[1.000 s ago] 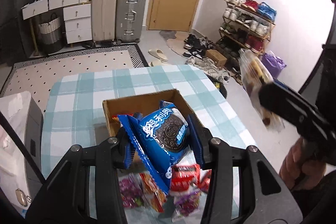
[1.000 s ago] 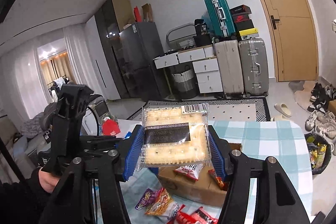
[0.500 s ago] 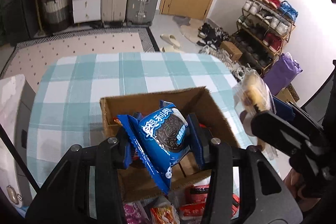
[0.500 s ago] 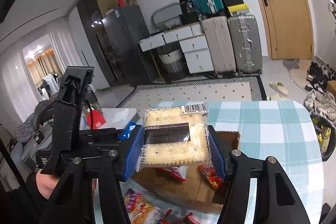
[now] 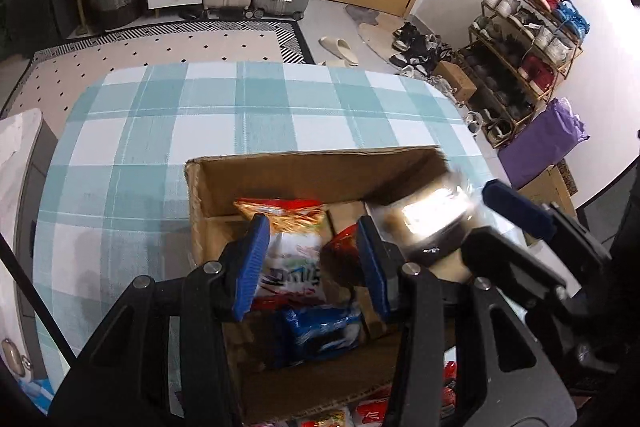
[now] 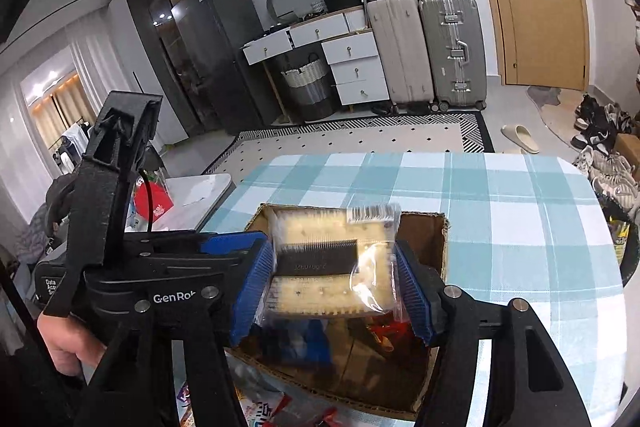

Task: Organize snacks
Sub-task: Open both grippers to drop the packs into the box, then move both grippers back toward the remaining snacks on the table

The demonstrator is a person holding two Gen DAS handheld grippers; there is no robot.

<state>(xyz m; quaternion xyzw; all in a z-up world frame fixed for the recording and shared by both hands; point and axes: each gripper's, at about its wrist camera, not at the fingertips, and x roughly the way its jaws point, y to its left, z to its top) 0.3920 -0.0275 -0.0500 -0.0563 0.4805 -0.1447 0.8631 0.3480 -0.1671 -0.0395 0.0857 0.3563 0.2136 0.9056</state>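
Left wrist view: left gripper (image 5: 312, 263) jaws gaping empty over brown cardboard box (image 5: 320, 175).
Right gripper (image 6: 336, 287): jaws pinching clear-wrapped cracker pack (image 6: 332, 267) above box.

A teal-and-white checked cloth (image 5: 168, 131) covers the worktop; beyond it lies a dotted rug (image 5: 160, 47); two pale suitcases (image 6: 428, 51) stand beside white drawers (image 6: 356, 67) and a wooden door (image 6: 536, 7); a shoe rack (image 5: 520, 27) lines the right wall, a purple bag (image 5: 540, 143) just beside it.

Teal/white checked tablecloth (image 5: 168, 131), brown box (image 5: 320, 171), blue pkt (image 5: 320, 331).
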